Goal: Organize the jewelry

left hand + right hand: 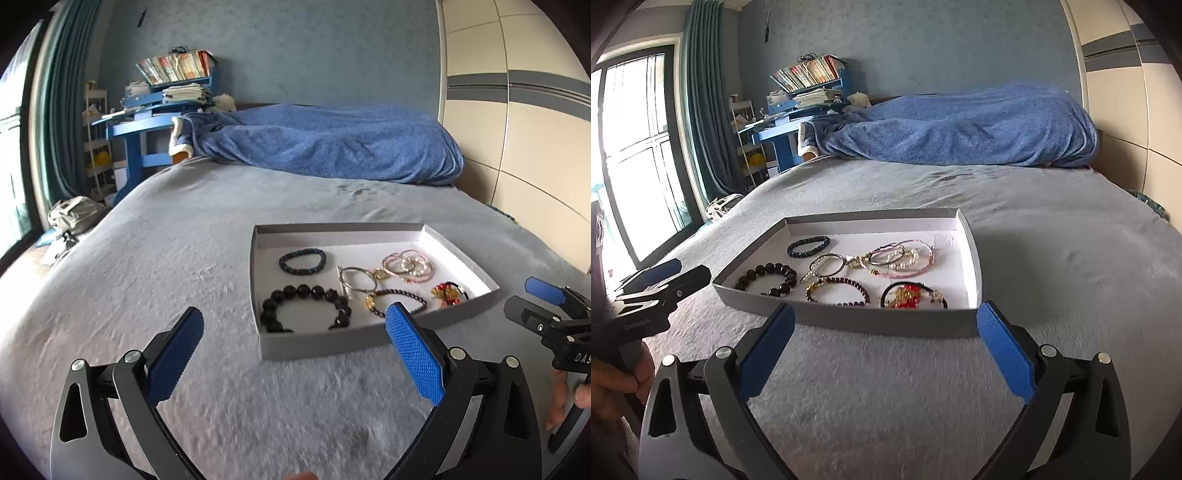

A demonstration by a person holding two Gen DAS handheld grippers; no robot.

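A shallow grey box lid with a white inside lies on the grey bed and holds several bracelets. Among them are a big black bead bracelet, a dark braided band, a silver bangle, pink and pearl strands, a dark bead bracelet with a gold charm and a black cord with red and gold charms. My left gripper stands open and empty just before the lid's near left side. My right gripper is open and empty at the lid's near edge.
A rumpled blue blanket lies across the far end of the bed. A blue desk piled with books stands beyond the left side, by a curtain and window. A wardrobe lines the right. A hand grips the left gripper's handle.
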